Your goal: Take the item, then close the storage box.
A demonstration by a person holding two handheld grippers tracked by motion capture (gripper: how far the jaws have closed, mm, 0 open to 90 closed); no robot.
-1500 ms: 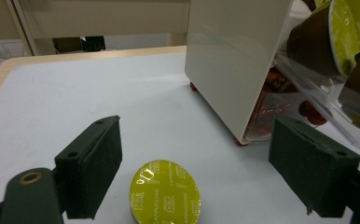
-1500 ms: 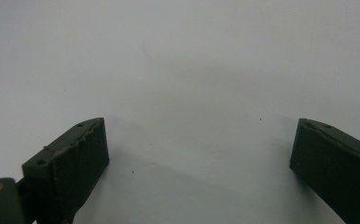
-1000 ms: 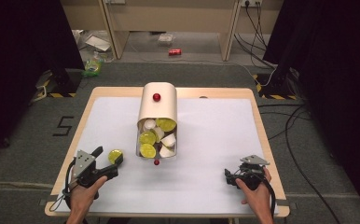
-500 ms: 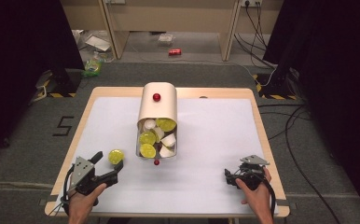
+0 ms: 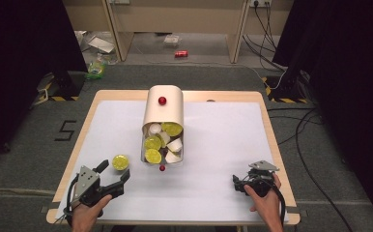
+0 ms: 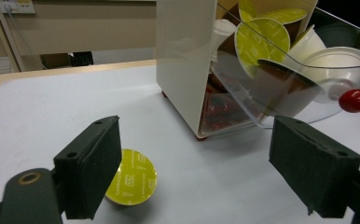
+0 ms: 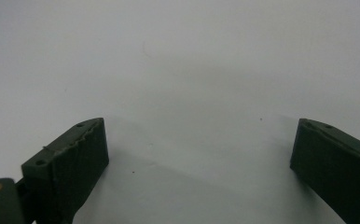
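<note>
A cream capsule dispenser [image 5: 163, 113] stands mid-table, its clear drawer [image 5: 161, 147] pulled out toward me and holding several yellow-green and white capsules. One yellow-green capsule [image 5: 120, 162] lies alone on the white table [image 5: 213, 145], left of the drawer. My left gripper [image 5: 115, 170] is open just in front of that capsule. In the left gripper view the capsule [image 6: 134, 179] lies on the table beside the left jaw, not gripped, with the dispenser [image 6: 183, 60] and the drawer's red knob [image 6: 354, 101] beyond. My right gripper [image 5: 236, 182] rests open near the front right, over bare table [image 7: 187, 70].
A red knob [image 5: 162, 100] sits on top of the dispenser. The table's wooden rim [image 5: 271, 140] borders the white sheet. Cables [image 5: 310, 125] and a red can [image 5: 180, 53] lie on the floor beyond the table.
My left gripper has drawn back toward the front edge, away from the lone capsule, which stays where it was. The right gripper has not moved.
</note>
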